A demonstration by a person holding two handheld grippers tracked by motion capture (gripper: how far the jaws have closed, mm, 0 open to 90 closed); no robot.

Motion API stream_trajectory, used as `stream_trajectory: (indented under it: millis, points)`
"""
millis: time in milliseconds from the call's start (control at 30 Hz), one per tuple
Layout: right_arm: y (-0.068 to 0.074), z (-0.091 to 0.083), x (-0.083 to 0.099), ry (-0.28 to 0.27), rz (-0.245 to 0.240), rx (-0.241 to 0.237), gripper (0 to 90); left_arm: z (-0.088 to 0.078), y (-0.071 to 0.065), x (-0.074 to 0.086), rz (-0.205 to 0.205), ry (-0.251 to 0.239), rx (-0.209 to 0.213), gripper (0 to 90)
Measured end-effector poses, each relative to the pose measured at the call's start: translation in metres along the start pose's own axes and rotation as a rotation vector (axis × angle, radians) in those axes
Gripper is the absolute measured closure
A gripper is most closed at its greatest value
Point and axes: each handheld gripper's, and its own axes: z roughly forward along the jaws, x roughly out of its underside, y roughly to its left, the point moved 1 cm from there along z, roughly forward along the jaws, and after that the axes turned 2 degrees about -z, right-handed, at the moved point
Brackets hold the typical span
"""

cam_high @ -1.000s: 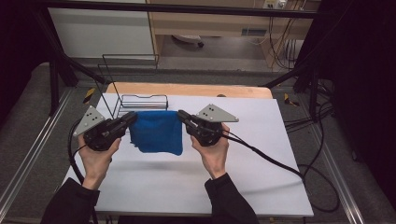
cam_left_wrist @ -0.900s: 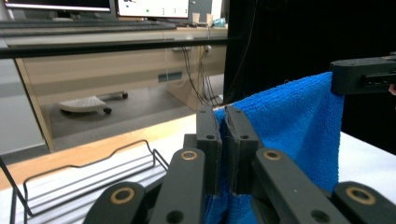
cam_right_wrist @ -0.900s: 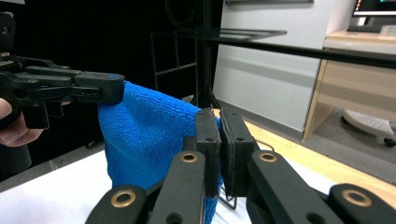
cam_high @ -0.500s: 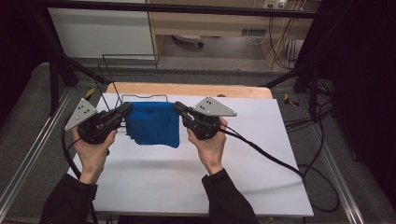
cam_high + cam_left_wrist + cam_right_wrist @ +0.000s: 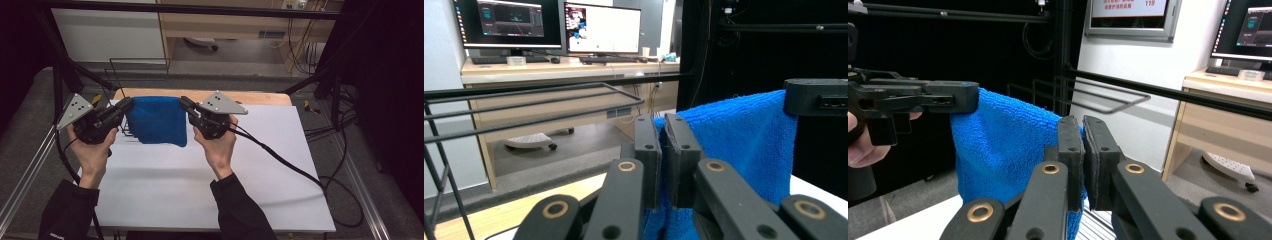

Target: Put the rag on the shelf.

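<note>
High view shows a blue cloth (image 5: pixel 159 120) stretched between two tongs above the far part of the white counter (image 5: pixel 210 185), hanging clear of the surface. Left tongs (image 5: pixel 128 103) are clamped on the cloth's upper left corner and right tongs (image 5: pixel 184 103) on its upper right corner, so the top edge runs nearly level between them and the rest drapes down. Each of the tongs sits in a hand, with dark sleeves coming in from the bottom, and cables trail off toward both sides. Behind the cloth stands a black wire rack (image 5: pixel 140 70), near the counter's wooden far edge. Left gripper view shows its jaws pressed together on a fold of the cloth (image 5: pixel 744 135), with the other tongs' tip (image 5: pixel 816 97) gripping the far corner at upper right, and monitors (image 5: pixel 554 25) on a desk beyond the rack's bars. Right gripper view shows its jaws closed on the cloth (image 5: pixel 998 145) too, and the left tongs (image 5: pixel 953 100) pinching the opposite corner.
</note>
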Motion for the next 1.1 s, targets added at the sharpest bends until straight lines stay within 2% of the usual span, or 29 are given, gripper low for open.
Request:
stream_trajectory:
  millis: [267,400,633,967,1100]
  points:
    - [0.001,0.010,-0.011,-0.010,-0.014,0.006,87.4,0.000,0.008,-0.011,-0.005,-0.028,-0.015,85.1]
    - [0.002,0.014,-0.018,-0.027,-0.019,0.009,87.4,0.001,0.012,-0.017,-0.024,-0.052,-0.020,85.1]
    - [0.004,0.022,-0.027,-0.053,-0.021,0.007,87.4,0.001,0.019,-0.027,-0.028,-0.082,-0.035,85.1]
    - [0.001,0.031,-0.040,-0.073,-0.031,0.017,87.4,0.003,0.026,-0.041,-0.008,-0.104,-0.041,85.1]
    - [-0.001,0.036,-0.045,-0.081,-0.028,0.021,87.5,0.004,0.029,-0.046,-0.015,-0.120,-0.037,85.1]
